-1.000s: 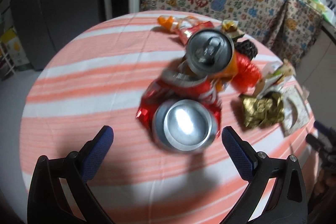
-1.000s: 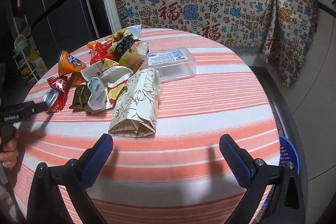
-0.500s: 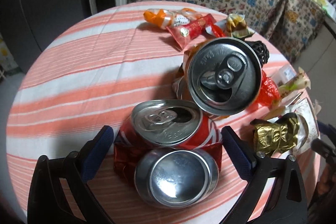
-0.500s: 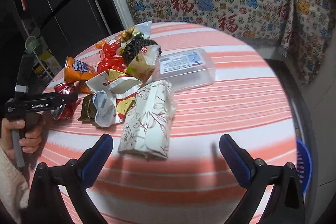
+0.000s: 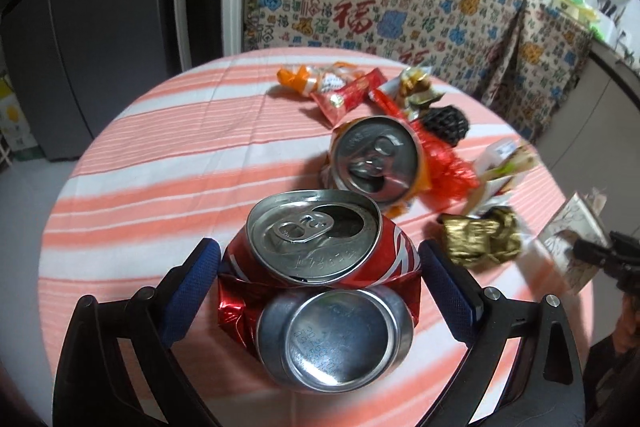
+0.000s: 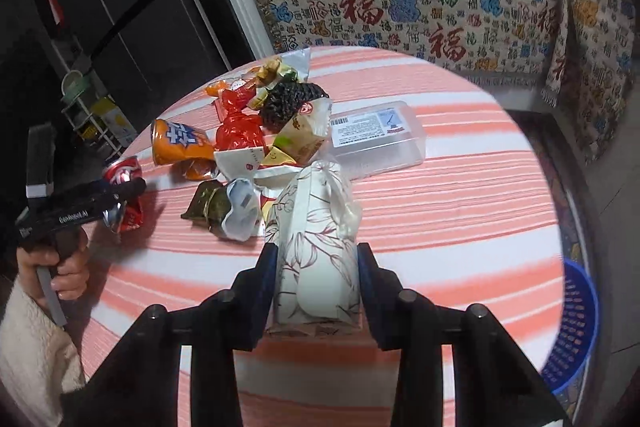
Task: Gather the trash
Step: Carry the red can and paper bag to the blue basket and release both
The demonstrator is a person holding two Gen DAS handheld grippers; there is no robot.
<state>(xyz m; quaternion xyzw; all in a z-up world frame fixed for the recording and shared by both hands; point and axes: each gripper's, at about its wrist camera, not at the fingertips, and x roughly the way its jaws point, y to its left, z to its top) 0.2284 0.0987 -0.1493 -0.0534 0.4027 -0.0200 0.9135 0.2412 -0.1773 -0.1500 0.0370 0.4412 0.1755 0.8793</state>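
we pinched crushed red can (image 5: 320, 267) in left gripper (image 5: 320, 291), desk's (image 5: 160, 155) 7 o'clock | right gripper (image 6: 316, 283) jaws just closing, squeezed floral tissue pack (image 6: 316, 251) at 6 o'clock | both held for binning

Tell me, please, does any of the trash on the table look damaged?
Yes. The red can between the left claw's pads is crushed: folded double, so its top and its base both face the camera. The orange can lies on its side, dented. The floral paper pack in the right claw looks rumpled.
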